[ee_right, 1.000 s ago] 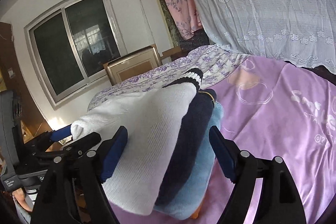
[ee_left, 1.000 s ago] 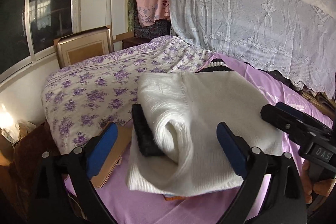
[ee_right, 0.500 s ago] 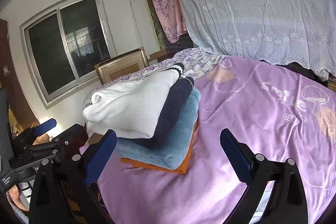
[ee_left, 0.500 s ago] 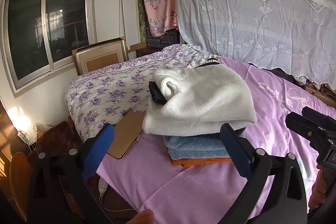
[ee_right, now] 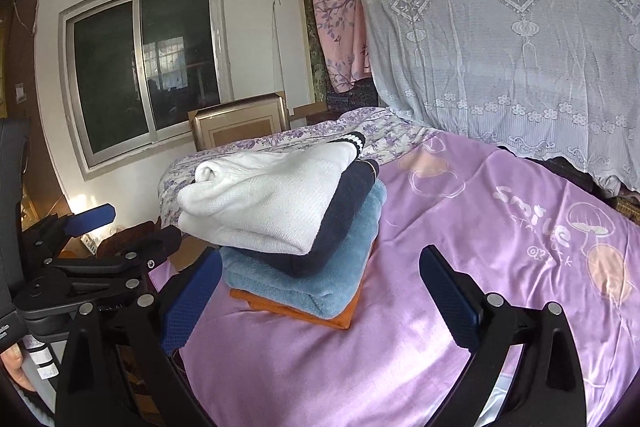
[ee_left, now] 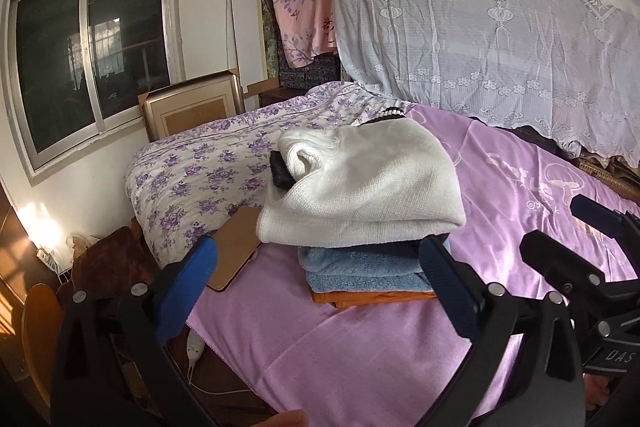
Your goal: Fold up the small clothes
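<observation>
A stack of folded clothes sits on the purple bedsheet (ee_left: 360,355). A white knit sweater (ee_left: 360,187) lies on top, over a dark navy garment (ee_right: 344,227), a light blue fleece (ee_right: 320,279) and an orange piece (ee_right: 304,311) at the bottom. My left gripper (ee_left: 318,267) stands open a short way in front of the stack, with nothing between its blue pads. My right gripper (ee_right: 322,267) is also wide open and empty, back from the stack's right front corner. Each gripper shows in the other's view: the right gripper (ee_left: 568,231) and the left gripper (ee_right: 128,227).
A purple-flowered quilt (ee_left: 200,167) covers the bed's left end, with a flat cardboard piece (ee_left: 236,255) beside the stack. A framed board (ee_left: 192,107) leans under the window. A lace cloth (ee_left: 500,47) hangs at the back right. A corded switch (ee_left: 194,345) dangles off the bed's edge.
Both grippers have drawn back from the stack, which now looks smaller and farther away. The white sweater is no longer between the fingers. The right jaws have widened.
</observation>
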{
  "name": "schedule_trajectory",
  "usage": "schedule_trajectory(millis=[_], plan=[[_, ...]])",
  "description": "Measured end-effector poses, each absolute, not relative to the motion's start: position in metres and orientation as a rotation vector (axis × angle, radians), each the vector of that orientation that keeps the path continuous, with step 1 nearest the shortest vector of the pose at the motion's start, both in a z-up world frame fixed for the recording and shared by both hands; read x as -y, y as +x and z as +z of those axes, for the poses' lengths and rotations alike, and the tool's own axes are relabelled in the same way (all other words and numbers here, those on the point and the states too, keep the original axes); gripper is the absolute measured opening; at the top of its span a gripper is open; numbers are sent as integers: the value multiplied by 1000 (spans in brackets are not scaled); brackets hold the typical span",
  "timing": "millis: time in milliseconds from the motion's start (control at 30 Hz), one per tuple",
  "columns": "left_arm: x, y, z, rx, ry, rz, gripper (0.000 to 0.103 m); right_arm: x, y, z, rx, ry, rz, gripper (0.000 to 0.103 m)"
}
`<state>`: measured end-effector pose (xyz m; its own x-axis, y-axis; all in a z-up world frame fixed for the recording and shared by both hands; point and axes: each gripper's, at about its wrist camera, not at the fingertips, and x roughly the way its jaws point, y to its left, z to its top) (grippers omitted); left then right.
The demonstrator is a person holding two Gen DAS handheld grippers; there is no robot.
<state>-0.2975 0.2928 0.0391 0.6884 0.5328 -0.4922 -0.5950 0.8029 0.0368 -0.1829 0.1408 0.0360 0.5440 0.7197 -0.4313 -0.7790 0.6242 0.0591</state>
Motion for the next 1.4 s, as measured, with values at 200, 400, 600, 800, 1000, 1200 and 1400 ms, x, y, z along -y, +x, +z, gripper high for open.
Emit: schedule_trajectory(millis=[200,400,600,800,1000,1200,1400], plan=[[-292,-293,37,-524,-136,622,98,-143,-184,33,-453,-146,897,100],[-291,-288,35,-530,-132,622,99,-143,-183,31,-461,-141,903,100],[-289,-286,33,-536,-122,620,99,-140,-182,31,-465,-123,903,100],[-288,-284,32,-543,-119,620,98,-139,-181,31,-469,-121,903,100],[-292,-285,32,-555,-141,634,99,-139,-182,30,-470,-119,898,100],[-298,-301,38,-543,-182,704,98,-148,-192,40,-496,-139,868,100],[-285,-316,42,-547,-135,767,99,-144,-218,54,-435,-246,884,100]])
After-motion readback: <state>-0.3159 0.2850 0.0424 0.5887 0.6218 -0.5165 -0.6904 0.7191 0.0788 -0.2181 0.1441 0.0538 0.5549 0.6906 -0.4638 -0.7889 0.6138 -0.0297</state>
